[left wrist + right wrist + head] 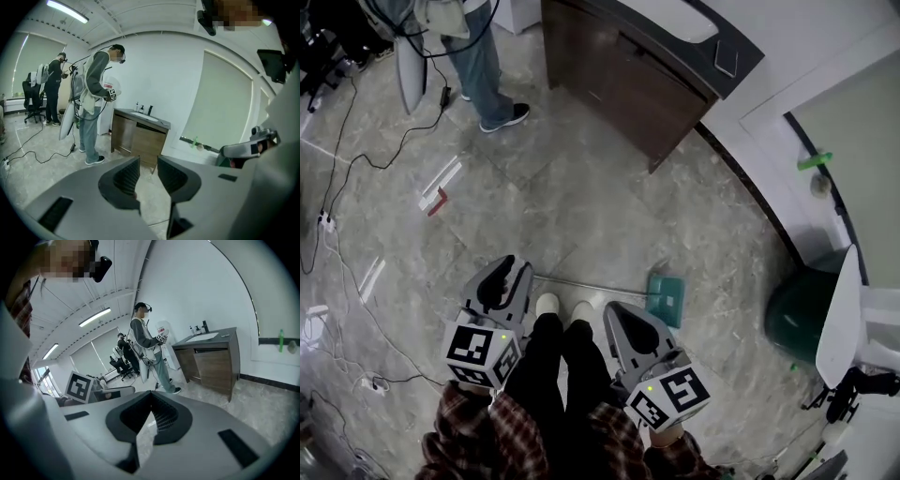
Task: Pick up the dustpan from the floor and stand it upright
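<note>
The left hand-held gripper [147, 163] has its jaws a narrow gap apart with only floor showing between them. The right hand-held gripper [150, 397] has its jaws closed tip to tip and holds nothing. In the head view the left one [508, 269] hangs just left of the person's shoes [565, 307] and the right one [615, 317] just right of them, both tilted down and forward.

The dustpan [667, 300] lies flat on the floor [581, 206] just in front of the shoes. Its thin metal handle [591, 284] runs across in front of them and its teal pan lies off to their right. Neither gripper touches it, and neither gripper view shows it yet.

The step in hand looks like the reach down to the handle. The rod is thin and lies against the floor, so a good grasp probably needs the jaws wider than the left ones stand now. They should cross the rod and straddle it before closing. The left gripper sits closest to the free end, a fair place to lift while the pan pivots on the floor. The right one would have to open first to steady the pan end.

A cabinet [628, 75] and another person's legs [483, 66] stand well beyond the shoes, clear of the swing.
</note>
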A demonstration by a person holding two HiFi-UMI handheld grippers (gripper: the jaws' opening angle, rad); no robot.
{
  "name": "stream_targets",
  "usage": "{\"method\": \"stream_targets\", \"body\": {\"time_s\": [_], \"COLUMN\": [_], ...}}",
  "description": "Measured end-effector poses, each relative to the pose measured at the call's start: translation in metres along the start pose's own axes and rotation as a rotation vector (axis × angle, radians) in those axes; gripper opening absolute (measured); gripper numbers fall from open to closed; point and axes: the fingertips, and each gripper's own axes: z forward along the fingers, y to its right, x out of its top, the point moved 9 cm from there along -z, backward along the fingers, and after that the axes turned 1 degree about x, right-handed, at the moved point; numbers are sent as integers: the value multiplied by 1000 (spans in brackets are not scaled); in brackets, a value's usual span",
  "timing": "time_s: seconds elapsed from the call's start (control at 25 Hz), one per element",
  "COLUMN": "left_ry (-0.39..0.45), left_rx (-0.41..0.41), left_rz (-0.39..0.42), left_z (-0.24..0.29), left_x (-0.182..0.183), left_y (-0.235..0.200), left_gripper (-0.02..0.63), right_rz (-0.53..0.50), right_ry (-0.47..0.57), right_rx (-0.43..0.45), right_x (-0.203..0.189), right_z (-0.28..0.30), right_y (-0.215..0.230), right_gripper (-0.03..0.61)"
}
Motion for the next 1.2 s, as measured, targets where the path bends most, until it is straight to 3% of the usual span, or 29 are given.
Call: {"method": "stream_targets", "body": {"time_s": [0.2, 0.44, 0.84, 1.2], "left_ry": [-80, -200, -358, -427], "left_rx": [14, -6, 86, 153], "left_rz": [35, 52, 25, -1], "left_z": [41, 92, 168, 223], "left_x": [-69, -183, -367, -490], "left_y": [-32, -76, -150, -192], "left_gripper": [117, 150, 158, 158], "right_rz": [7, 11, 43, 22], "right_ry": [-29, -42, -81, -121], "right_rx": [12, 23, 19, 56], "right_x": [-47, -117, -233, -309], "right_z": [36, 89, 152, 218], "right_y": [27, 68, 131, 172], "right_gripper": [11, 11, 11, 11]}}
